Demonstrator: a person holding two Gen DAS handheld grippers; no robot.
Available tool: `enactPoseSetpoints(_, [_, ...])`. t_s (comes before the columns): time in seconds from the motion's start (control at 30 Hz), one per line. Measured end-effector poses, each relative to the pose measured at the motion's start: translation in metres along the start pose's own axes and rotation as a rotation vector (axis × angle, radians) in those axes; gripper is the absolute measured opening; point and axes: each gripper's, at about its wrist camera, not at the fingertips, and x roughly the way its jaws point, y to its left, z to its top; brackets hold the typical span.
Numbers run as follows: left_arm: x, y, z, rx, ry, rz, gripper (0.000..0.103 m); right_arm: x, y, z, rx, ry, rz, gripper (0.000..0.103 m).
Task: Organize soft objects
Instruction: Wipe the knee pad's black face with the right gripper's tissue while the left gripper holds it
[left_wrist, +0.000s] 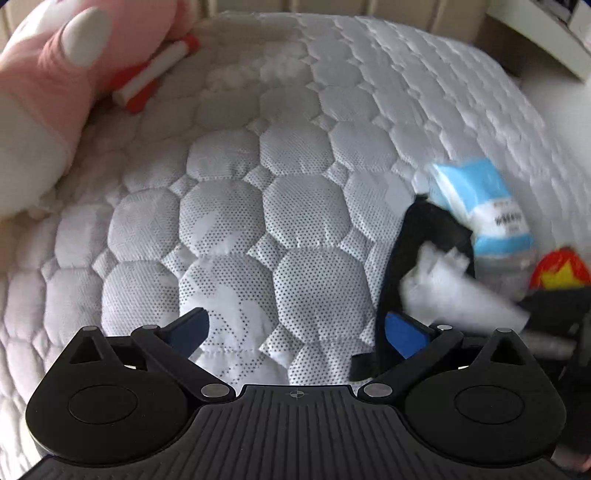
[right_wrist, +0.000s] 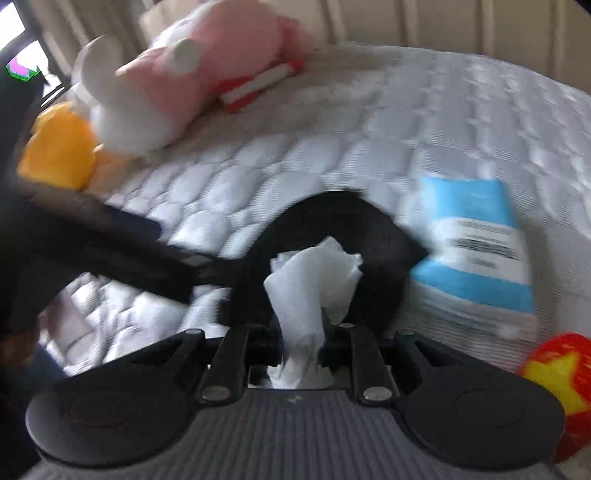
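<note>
My right gripper is shut on a crumpled white tissue, which sticks up between its fingers above the quilted white mattress. The same tissue shows at the right of the left wrist view. A black fabric piece lies curved just behind it. Right of that lies a blue-and-white tissue pack. My left gripper is open over bare mattress, with nothing between its blue pads.
A pink-and-white plush with a red-and-white striped part lies at the bed's far left, beside a yellow plush. A red-and-yellow plush sits at the near right. A padded headboard stands behind the bed.
</note>
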Motion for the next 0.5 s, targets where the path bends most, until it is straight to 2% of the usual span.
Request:
enactPoseSetpoints(0.13, [-0.001,-0.001,-0.001,0.009,0.01,0.006,0.103,0.009,0.033,-0.006,-0.107,0.024,0.049,0.02])
enactPoseSetpoints(0.27, [-0.001,-0.004,-0.002,0.025,0.007,0.015,0.103,0.017,0.047,-0.015,-0.187,0.108,0.082,0.019])
enactPoseSetpoints(0.4, [0.006,-0.005,0.0,-0.002,0.013,0.003,0.103,0.003,0.032,-0.017,-0.218,0.129,0.004,0.018])
enactPoseSetpoints(0.5, [0.007,0.008,0.003,-0.092,0.011,-0.006,0.103,-0.016,0.006,-0.009,-0.169,0.11,-0.069,0.018])
